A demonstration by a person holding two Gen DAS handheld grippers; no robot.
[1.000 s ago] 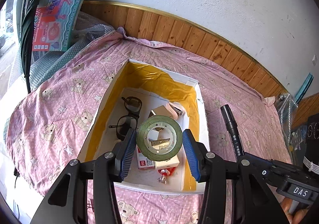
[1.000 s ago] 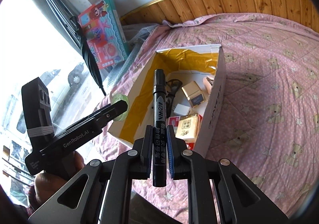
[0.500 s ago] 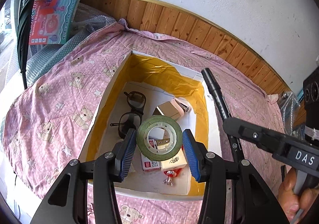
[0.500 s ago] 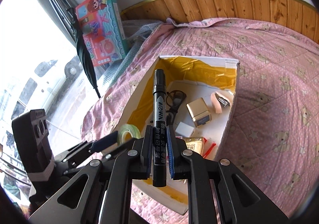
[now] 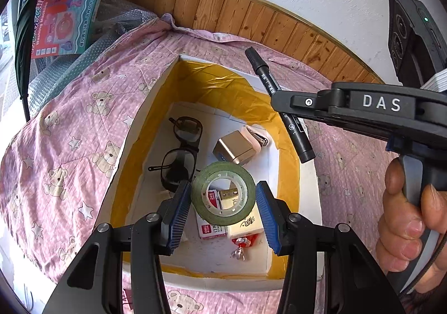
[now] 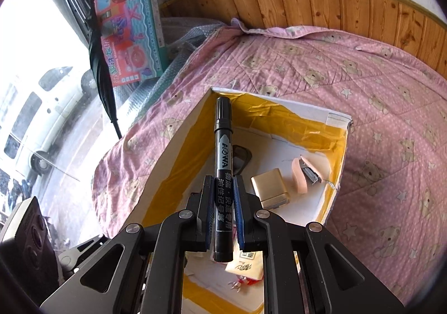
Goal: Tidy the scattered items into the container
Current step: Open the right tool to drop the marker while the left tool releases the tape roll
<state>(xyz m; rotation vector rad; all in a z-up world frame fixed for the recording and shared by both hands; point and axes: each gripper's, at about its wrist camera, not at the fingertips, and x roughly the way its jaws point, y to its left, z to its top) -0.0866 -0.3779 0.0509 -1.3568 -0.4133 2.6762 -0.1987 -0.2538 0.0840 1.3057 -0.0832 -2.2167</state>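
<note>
A white cardboard box (image 5: 145, 118) lined with yellow tape lies on a pink bear-print quilt (image 5: 69, 132). Inside it are black glasses (image 5: 181, 146), a gold cube (image 5: 237, 146), a pink stapler (image 5: 258, 138), a staples box (image 5: 209, 227) and a yellow packet (image 5: 248, 226). My left gripper (image 5: 223, 202) is shut on a green tape roll (image 5: 201, 196) and holds it above the box's near half. My right gripper (image 6: 223, 202) is shut on a black marker (image 6: 223, 146). The marker (image 5: 265, 79) hangs tilted over the box's right wall (image 6: 339, 163).
A colourful toy box (image 5: 64, 6) leans at the back left beside a black umbrella (image 6: 97, 62) and bubble wrap (image 5: 83, 57). Wood panelling (image 5: 251, 20) runs behind the bed. A hand (image 5: 405, 216) holds the right gripper's handle. The quilt (image 6: 377, 118) spreads out right of the box.
The right gripper has carried the marker leftward, from beside the box to over its right wall. The left gripper with the tape has edged forward over the box.
</note>
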